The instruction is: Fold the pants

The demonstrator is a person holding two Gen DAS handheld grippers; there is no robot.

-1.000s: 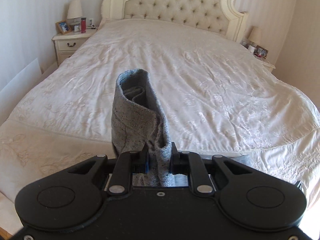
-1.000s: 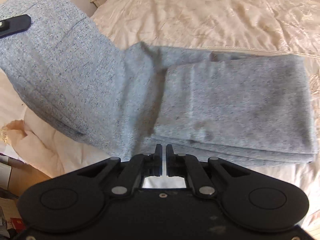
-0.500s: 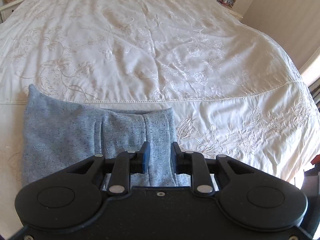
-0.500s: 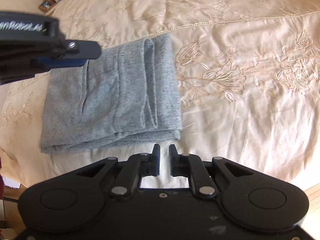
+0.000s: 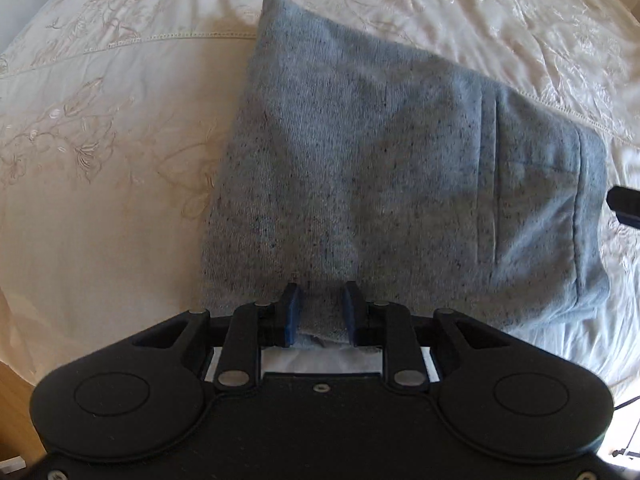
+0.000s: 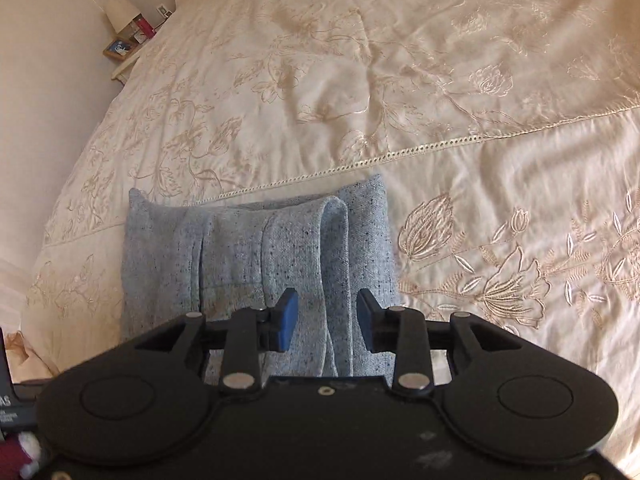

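The grey speckled pants (image 5: 400,168) lie folded into a compact stack on the cream bedspread (image 5: 100,140) near the bed's front edge. My left gripper (image 5: 321,304) is open over the near edge of the stack, with its jaws apart and nothing held. In the right wrist view the pants (image 6: 256,264) show their layered folded end. My right gripper (image 6: 327,312) is open just above that end, with its jaws wide apart on either side of the fold. A black tip of the right gripper (image 5: 626,204) shows at the left view's right edge.
The embroidered bedspread (image 6: 440,80) stretches far behind the pants. A nightstand with a lamp (image 6: 122,14) and a picture frame (image 6: 119,49) stands at the far left. The bed's edge and wooden floor (image 5: 16,412) lie at lower left.
The left gripper let go of the pants, which now lie folded flat; it swung left over the stack. The right gripper opened from shut and moved over the folded end.
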